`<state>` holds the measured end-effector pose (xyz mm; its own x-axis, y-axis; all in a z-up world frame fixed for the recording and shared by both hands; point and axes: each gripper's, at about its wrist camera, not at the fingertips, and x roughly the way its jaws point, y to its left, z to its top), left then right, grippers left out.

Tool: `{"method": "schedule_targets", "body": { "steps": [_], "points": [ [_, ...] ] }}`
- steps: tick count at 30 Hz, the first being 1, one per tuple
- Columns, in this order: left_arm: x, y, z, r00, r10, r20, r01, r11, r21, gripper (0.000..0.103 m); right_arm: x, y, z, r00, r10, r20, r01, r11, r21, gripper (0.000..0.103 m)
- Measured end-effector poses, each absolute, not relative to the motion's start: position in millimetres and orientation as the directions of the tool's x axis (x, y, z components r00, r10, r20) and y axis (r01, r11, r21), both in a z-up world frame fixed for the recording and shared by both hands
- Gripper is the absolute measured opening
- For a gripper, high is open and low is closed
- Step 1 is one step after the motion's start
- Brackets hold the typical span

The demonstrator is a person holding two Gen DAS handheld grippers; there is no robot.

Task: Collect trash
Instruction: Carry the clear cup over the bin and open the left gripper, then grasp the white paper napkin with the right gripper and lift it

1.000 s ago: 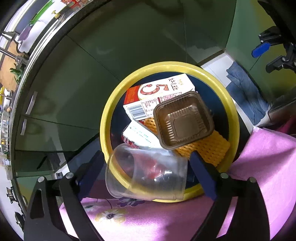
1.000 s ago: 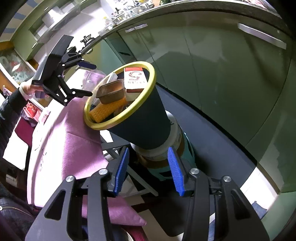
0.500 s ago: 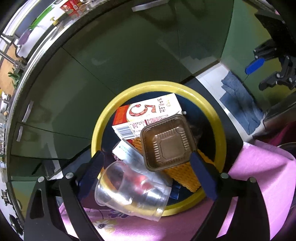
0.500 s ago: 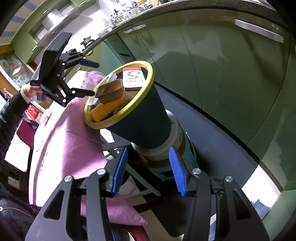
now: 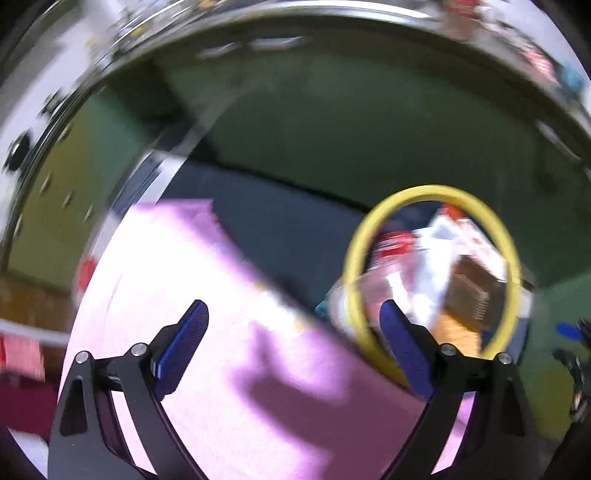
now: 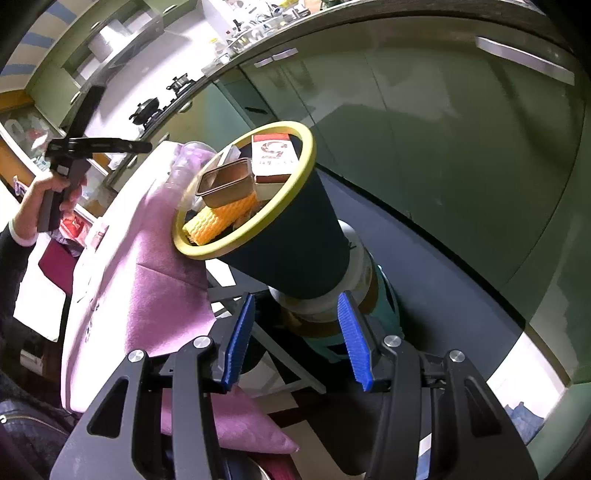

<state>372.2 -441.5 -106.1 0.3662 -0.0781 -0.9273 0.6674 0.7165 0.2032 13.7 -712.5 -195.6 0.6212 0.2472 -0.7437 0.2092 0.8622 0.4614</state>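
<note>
Right gripper (image 6: 297, 338) sits low at 6 o'clock in its own view, blue pads (image 6: 352, 339) spread apart w/ nothing pressed between them — released. Beyond the pads, just past 12, stands a stack of containers (image 6: 354, 280) under the bin.

Bin (image 6: 291, 236) — dark cone w/ a yellow rim (image 6: 309, 162) — tilts toward 10 o'clock. Its mouth is full of trash: yellow foam net (image 6: 218, 219) at the near edge, brown tray (image 6: 227, 181) above it, red-white carton (image 6: 275, 155) at the far side. A clear cup (image 6: 192, 162) lies at the rim's 10 o'clock, partly over the edge and partly over the pink cloth (image 6: 155, 288); whether it rests in or on the rim can't be told.

Cloth covers a table running from 7 to 10 o'clock. Further out at 9, a hand (image 6: 55, 192) holds the left gripper (image 6: 144, 147), seen edge-on, pointing toward the bin and apart from the cup.

Left view is badly blurred. Left gripper (image 5: 291, 339) at 6 o'clock, pads (image 5: 184, 343) wide apart, empty — released, over pink cloth (image 5: 207, 295). Bin rim (image 5: 356, 295) sits at 3–4 o'clock, cup (image 5: 340, 306) a smear across its near side, carton (image 5: 443, 236) and tray (image 5: 472, 291) inside. Green cabinets (image 6: 443, 147) fill the back, worktop (image 6: 258, 22) at 12.
</note>
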Motion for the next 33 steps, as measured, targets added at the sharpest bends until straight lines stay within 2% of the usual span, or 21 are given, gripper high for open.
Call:
{"method": "schedule_targets", "body": {
  "steps": [2,7,19,33],
  "points": [
    [371.1,-446.7,-115.4,0.408,-0.016,-0.913,0.652,0.705,0.279,0.089,13.8,-710.4,-193.8,0.623,0.253,-0.740,0.198,0.864,0.463,0.047],
    [365.8,-478.8,-136.3,0.443,0.059,-0.894,0.657,0.657,0.369,0.089,9.1,-708.7,-187.5,0.633,0.250,-0.733,0.191,0.866,0.461,0.047],
    [334.6,-522.7,-176.1,0.312,0.032,-0.949,0.790,0.547,0.278,0.086,-1.8,-719.7,-191.3,0.638,0.248,-0.729,0.218,0.850,0.480,0.047],
    [332.8,-504.7,-162.2,0.341,0.037,-0.939,0.779,0.548,0.305,0.086,2.1,-714.2,-188.9,0.640,0.266,-0.721,0.193,0.853,0.485,0.050]
  ]
}}
